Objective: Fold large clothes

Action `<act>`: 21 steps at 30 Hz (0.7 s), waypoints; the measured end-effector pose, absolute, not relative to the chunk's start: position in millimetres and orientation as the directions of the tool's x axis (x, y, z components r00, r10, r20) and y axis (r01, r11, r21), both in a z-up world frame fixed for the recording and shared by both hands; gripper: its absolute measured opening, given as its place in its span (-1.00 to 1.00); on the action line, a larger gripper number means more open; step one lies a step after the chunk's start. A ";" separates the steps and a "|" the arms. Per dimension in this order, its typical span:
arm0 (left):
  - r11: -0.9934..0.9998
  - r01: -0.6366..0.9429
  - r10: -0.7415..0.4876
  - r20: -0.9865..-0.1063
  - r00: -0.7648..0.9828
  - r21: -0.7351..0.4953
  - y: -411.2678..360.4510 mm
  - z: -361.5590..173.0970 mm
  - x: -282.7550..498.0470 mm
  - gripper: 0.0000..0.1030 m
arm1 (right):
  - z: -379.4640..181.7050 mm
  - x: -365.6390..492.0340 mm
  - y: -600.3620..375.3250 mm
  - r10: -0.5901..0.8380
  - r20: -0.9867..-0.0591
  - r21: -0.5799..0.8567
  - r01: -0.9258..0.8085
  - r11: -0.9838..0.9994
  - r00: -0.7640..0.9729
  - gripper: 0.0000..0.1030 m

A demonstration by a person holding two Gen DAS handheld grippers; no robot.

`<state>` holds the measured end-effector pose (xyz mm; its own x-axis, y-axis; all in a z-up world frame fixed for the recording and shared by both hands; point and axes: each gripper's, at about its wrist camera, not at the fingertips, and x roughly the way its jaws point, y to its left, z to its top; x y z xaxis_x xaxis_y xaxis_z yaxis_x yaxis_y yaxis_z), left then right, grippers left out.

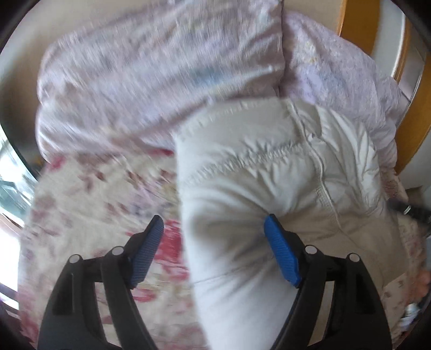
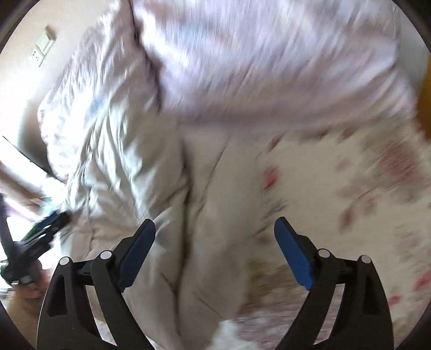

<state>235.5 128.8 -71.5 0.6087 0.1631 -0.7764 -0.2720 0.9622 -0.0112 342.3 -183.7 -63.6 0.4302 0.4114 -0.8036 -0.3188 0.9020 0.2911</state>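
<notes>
A cream-white garment (image 1: 242,167) with stitched seams lies bunched on a floral bed sheet (image 1: 94,204). My left gripper (image 1: 214,219) hangs over its left edge, open. The cloth bulges between the jaws and touches the right pad (image 1: 280,250), while the left pad (image 1: 150,247) is clear of it. In the right wrist view the same garment (image 2: 210,188) runs up the middle, and my right gripper (image 2: 214,222) stands wide open above it with nothing pinched. The left gripper (image 2: 43,228) shows blurred at that view's left edge.
Lilac pillows or bedding (image 1: 150,72) are piled behind the garment. A yellow wooden frame (image 1: 358,24) rises at the back right. A wall switch (image 2: 44,44) sits on the pale wall. The floral sheet (image 2: 350,188) spreads to the right of the garment.
</notes>
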 end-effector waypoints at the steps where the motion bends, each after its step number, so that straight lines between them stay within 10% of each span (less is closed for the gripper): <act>1: 0.961 -0.274 0.163 -0.773 0.613 -0.015 130.3 -66.7 231.8 0.50 | -50.3 335.4 -185.1 0.400 -0.781 0.267 -0.323 0.908 0.480 0.78; 9: 0.960 -0.260 0.072 -0.806 0.588 -0.104 121.1 -67.0 236.8 0.50 | -14.8 316.0 -97.7 0.434 -0.715 0.133 -0.504 0.853 0.547 -0.06; 21: 0.982 -0.190 0.106 -0.838 0.536 0.002 93.4 -89.2 262.7 0.55 | -86.9 353.9 -85.3 0.287 -0.809 0.020 -0.464 0.886 0.514 -0.15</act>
<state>262.7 93.4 -89.2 0.5357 0.1059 -0.8377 -0.1904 0.9817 0.0024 353.9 -85.2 -86.9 0.5137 0.2869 -0.8085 -0.4638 0.8857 0.0196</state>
